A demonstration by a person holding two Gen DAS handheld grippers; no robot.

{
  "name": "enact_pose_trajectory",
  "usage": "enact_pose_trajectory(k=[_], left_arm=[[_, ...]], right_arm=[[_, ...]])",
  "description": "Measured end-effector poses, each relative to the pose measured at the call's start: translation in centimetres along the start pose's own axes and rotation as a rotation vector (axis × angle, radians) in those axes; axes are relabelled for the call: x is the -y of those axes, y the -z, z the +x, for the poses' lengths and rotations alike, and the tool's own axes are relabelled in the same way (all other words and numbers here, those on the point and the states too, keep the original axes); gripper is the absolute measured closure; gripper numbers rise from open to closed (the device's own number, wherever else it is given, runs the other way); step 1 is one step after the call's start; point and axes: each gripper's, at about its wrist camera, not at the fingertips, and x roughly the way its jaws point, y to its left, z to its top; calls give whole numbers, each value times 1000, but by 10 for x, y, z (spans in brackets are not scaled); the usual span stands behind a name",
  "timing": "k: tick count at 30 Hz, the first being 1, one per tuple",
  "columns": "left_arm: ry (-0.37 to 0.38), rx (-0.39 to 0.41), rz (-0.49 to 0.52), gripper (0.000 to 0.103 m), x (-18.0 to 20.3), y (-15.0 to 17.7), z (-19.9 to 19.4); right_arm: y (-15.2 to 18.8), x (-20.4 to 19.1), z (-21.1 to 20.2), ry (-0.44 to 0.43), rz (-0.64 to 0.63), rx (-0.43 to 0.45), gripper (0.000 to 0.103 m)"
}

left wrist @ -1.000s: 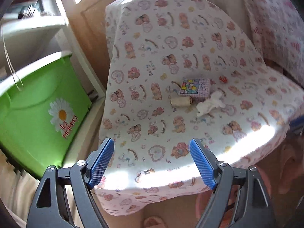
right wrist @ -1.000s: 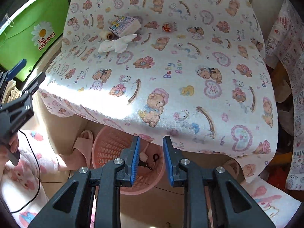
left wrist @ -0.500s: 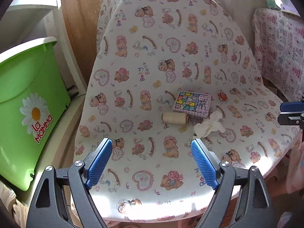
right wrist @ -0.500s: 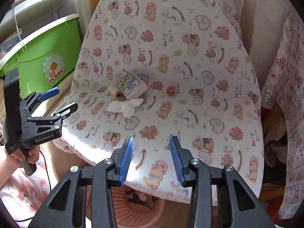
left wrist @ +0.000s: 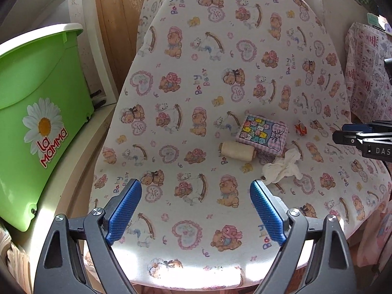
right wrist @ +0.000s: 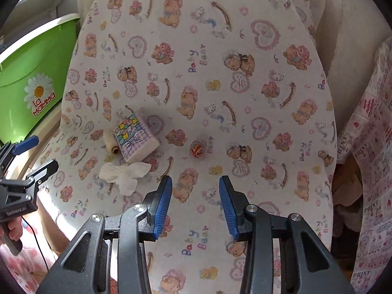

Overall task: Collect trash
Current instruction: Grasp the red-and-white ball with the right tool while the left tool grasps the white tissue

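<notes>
A crumpled white tissue (left wrist: pixel 283 169) lies on the bear-print cloth (left wrist: pixel 196 93), next to a cream thread spool (left wrist: pixel 236 150), a small colourful pack (left wrist: pixel 263 136) and a little red-orange ball (left wrist: pixel 300 129). The right wrist view shows them too: tissue (right wrist: pixel 123 172), spool (right wrist: pixel 110 142), pack (right wrist: pixel 136 138), ball (right wrist: pixel 196 147). My left gripper (left wrist: pixel 196 202) is open and empty, near side of the items. My right gripper (right wrist: pixel 195 203) is open and empty, just right of the tissue and in front of the ball.
A green plastic tub (left wrist: pixel 34 112) marked with a daisy stands to the left on a white shelf. A pink patterned cloth (right wrist: pixel 367 147) hangs to the right. The cloth-covered surface (right wrist: pixel 220 73) rises away behind the items.
Both grippers have risen from below the cloth's front edge and moved in over the surface toward the items. The right gripper's jaws have opened wider.
</notes>
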Motion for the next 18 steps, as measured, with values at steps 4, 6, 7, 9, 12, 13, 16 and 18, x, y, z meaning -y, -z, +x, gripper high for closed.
enact_pose_trajectory(k=[4,6,7,9,12,13,16,18], left_arm=[[16,-40,-33,14,-5,-1,7],[15,-45,-37,14,-7,0,7],[15,-35,-36,14,-7,0,4],[9,-13,-23,13,-7,-1,-1],[-11,3,-14,11,-6,-2,-3],[-5,-1,-16,11,-6,-2,-2],[1,-18,-16,11,-4,0,2],[4,-28,-12,11,-2,2,4]], right_arm=[[-16,-8,21,29,-27,-5,61],[-24,-10,31,56,-34,0,61],[-27,-9,38,57,-23,-8,61],[-31,-6,49,42,10,-26,62],[-35,-3,63,32,41,-41,64],[-36,-3,67,33,43,-46,66],[-39,-5,77,21,57,-62,71],[-39,-7,79,8,67,-66,75]])
